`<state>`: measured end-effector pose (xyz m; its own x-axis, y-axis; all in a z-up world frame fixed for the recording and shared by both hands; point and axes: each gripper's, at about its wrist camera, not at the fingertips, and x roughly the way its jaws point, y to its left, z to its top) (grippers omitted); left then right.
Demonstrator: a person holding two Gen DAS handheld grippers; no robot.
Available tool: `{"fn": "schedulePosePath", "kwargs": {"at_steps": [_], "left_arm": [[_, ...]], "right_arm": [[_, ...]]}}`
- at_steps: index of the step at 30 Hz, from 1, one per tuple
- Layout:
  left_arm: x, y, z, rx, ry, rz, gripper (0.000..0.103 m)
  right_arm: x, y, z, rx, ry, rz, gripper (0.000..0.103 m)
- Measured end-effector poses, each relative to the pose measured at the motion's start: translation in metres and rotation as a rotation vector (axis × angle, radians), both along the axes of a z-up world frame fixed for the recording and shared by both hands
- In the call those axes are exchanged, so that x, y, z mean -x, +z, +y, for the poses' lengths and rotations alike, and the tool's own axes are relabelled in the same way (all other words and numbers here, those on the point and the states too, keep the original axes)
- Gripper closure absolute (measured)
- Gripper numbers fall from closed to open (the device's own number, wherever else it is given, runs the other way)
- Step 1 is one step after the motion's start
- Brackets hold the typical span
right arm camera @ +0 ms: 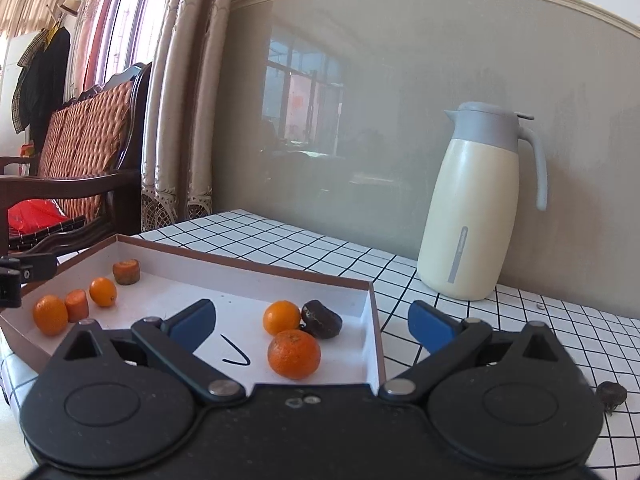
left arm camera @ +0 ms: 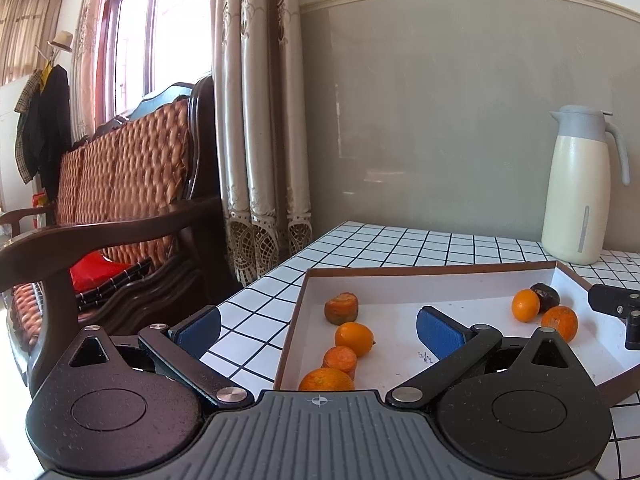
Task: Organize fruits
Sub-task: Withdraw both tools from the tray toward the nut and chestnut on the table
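Both grippers are spread wide with nothing between the blue pads. The left gripper point(left arm camera: 318, 330) hangs over the near left corner of the tray point(left arm camera: 420, 274), one pad outside over the checkered tablecloth point(left arm camera: 400, 240), the other over the tray floor. The right gripper point(right arm camera: 312, 320) straddles the tray's right wall the same way.

Fruit sits in two bunches in the shallow white tray with the brown rim. On the left: a mandarin point(left arm camera: 326, 379), a carrot-looking stub point(left arm camera: 340, 359), a kumquat point(left arm camera: 354, 338) and a browner stub point(left arm camera: 341, 308), running near to far. On the right: two oranges point(right arm camera: 294, 354) point(right arm camera: 281, 317) and a dark shrivelled fruit point(right arm camera: 321, 319) just beside them. Another dark fruit point(right arm camera: 611, 394) lies outside on the cloth, near right. A cream thermos jug point(right arm camera: 472, 216) stands at the far wall
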<state>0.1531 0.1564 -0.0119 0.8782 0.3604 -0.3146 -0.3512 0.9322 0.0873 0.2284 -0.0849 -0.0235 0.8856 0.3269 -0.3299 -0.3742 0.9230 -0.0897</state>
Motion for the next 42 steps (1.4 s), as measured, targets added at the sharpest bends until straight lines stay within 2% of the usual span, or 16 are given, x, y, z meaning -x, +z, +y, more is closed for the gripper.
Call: {"fn": "schedulePosePath", "kwargs": {"at_steps": [5, 8, 10, 13, 17, 23, 32, 40, 42], "left_arm": [[0.003, 0.002, -0.004, -0.011, -0.006, -0.016, 0.000], [0.003, 0.003, -0.013, -0.089, 0.017, -0.012, 0.000], [0.002, 0.005, -0.018, -0.107, 0.010, -0.004, 0.000], [0.002, 0.009, -0.026, -0.078, -0.012, -0.019, 0.000], [0.002, 0.012, -0.041, -0.078, -0.026, -0.027, 0.000], [-0.002, 0.015, -0.067, -0.054, -0.114, -0.014, 0.000], [-0.010, 0.014, -0.107, -0.068, -0.181, 0.005, 0.000], [-0.022, 0.014, -0.152, -0.019, -0.273, -0.003, 0.000], [-0.026, 0.013, -0.166, 0.002, -0.316, -0.017, 0.000]], "right_arm": [[0.006, 0.001, 0.001, 0.022, 0.001, -0.008, 0.006], [0.008, 0.002, -0.003, 0.030, -0.019, -0.021, 0.006], [0.009, 0.003, -0.008, 0.030, -0.034, -0.026, 0.006], [0.009, 0.004, -0.016, 0.020, -0.060, -0.015, 0.006], [0.012, 0.007, -0.030, 0.012, -0.083, -0.026, 0.006], [0.012, 0.013, -0.052, 0.009, -0.110, 0.003, 0.006], [0.020, 0.013, -0.088, 0.025, -0.148, 0.002, 0.006], [0.019, 0.009, -0.147, 0.003, -0.259, 0.018, 0.008], [0.016, 0.005, -0.162, 0.015, -0.292, 0.035, 0.013]]}}
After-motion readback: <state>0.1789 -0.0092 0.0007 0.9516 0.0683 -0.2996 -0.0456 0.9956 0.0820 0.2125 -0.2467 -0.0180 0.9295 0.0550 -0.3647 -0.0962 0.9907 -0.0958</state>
